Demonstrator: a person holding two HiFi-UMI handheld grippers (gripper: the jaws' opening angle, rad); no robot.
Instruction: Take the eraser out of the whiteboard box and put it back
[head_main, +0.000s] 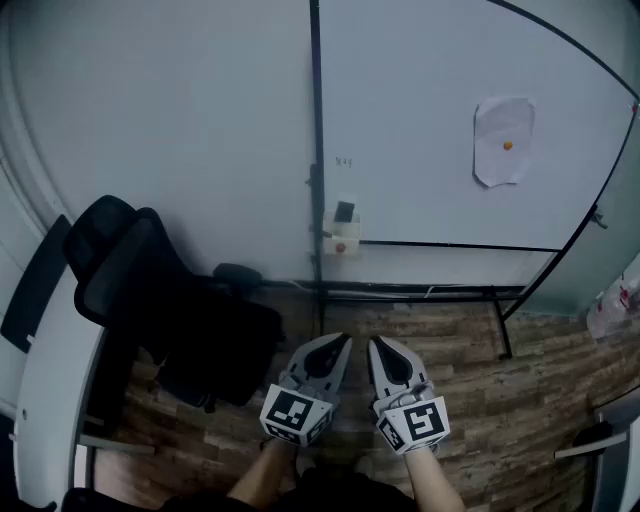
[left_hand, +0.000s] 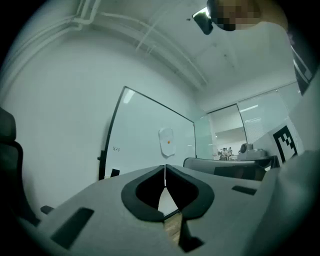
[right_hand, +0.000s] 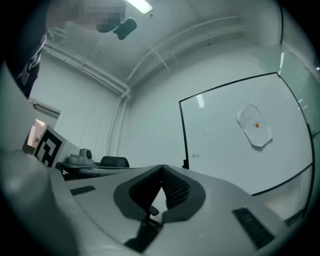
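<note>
The small white whiteboard box (head_main: 341, 239) hangs on the left edge of the whiteboard (head_main: 440, 120), and the dark eraser (head_main: 345, 211) stands up out of its top. Both grippers are held low and close together, well short of the board, and point toward it. My left gripper (head_main: 338, 344) is shut with nothing between its jaws; in its own view the left gripper (left_hand: 165, 168) shows the tips meeting. My right gripper (head_main: 379, 346) is likewise shut and empty, and in the right gripper view the right gripper (right_hand: 161, 168) has its pads together. Neither touches the box.
A black office chair (head_main: 150, 300) stands on the wood floor to the left, beside a white table edge (head_main: 50, 390). The whiteboard's black stand foot (head_main: 500, 320) reaches forward at the right. A paper sheet (head_main: 503, 140) with an orange magnet is stuck on the board.
</note>
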